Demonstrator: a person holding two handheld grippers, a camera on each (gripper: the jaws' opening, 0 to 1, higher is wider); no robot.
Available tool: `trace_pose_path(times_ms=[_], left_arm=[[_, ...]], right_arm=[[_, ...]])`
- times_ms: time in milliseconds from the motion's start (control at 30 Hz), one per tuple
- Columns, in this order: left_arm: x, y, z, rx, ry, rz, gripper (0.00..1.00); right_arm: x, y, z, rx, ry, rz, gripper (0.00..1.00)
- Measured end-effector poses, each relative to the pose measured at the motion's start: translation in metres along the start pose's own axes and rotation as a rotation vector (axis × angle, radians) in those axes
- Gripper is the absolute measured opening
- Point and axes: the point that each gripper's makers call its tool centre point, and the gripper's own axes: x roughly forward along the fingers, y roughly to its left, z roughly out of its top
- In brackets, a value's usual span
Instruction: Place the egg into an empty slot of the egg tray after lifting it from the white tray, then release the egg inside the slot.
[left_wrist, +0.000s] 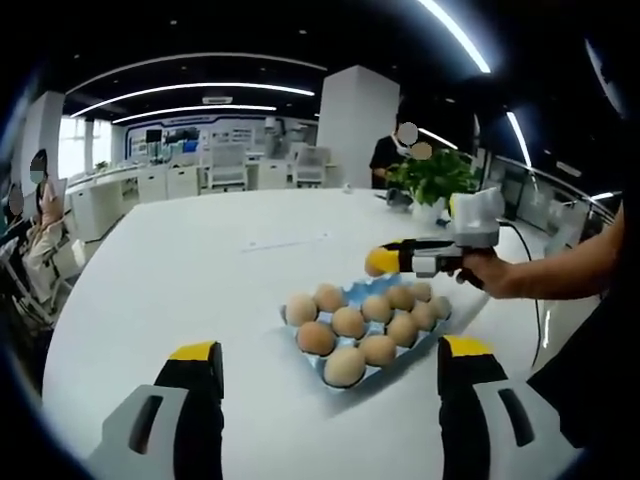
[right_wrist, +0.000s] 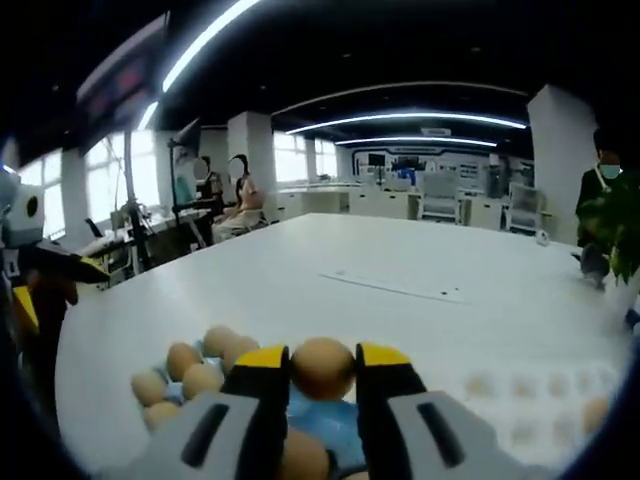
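Brown egg clamped in right gripper above egg tray; left gripper open. Risk: misaligned release onto occupied slot cracks shells.

Bright ceiling strip lights wash a white table with soft glare; windows glow at nine o'clock. Fisheye bending warps edges, and near jaws blur softly.

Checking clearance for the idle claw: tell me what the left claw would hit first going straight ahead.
Probably the blue egg tray with eggs, nearest egg first; it lies just beyond the open left claw, though depth is uncertain.
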Motion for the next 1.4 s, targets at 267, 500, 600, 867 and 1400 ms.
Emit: trace_pose_path(times_ms=[267, 500, 600, 867, 1400], left_arm=[[0.002, -0.002, -0.001, -0.006, 0.003, -0.014, 0.89], [0.001, 0.001, -0.003, -0.010, 0.007, -0.008, 0.88], [0.001, 0.000, -0.003, -0.015, 0.005, -0.012, 0.88], [0.002, 0.000, -0.003, -0.022, 0.000, -0.010, 0.88], [0.002, -0.002, 0.000, -0.035, -0.005, -0.010, 0.84]], right_arm=[[0.014, 0.013, -0.009, 0.002, 0.036, 0.038, 0.25], [0.020, 0.022, -0.016, 0.000, 0.061, 0.063, 0.25], [0.022, 0.023, -0.021, 0.012, 0.080, 0.069, 0.25], [0.024, 0.026, -0.026, 0.016, 0.101, 0.079, 0.26], [0.027, 0.025, -0.038, 0.076, 0.163, 0.100, 0.25]])
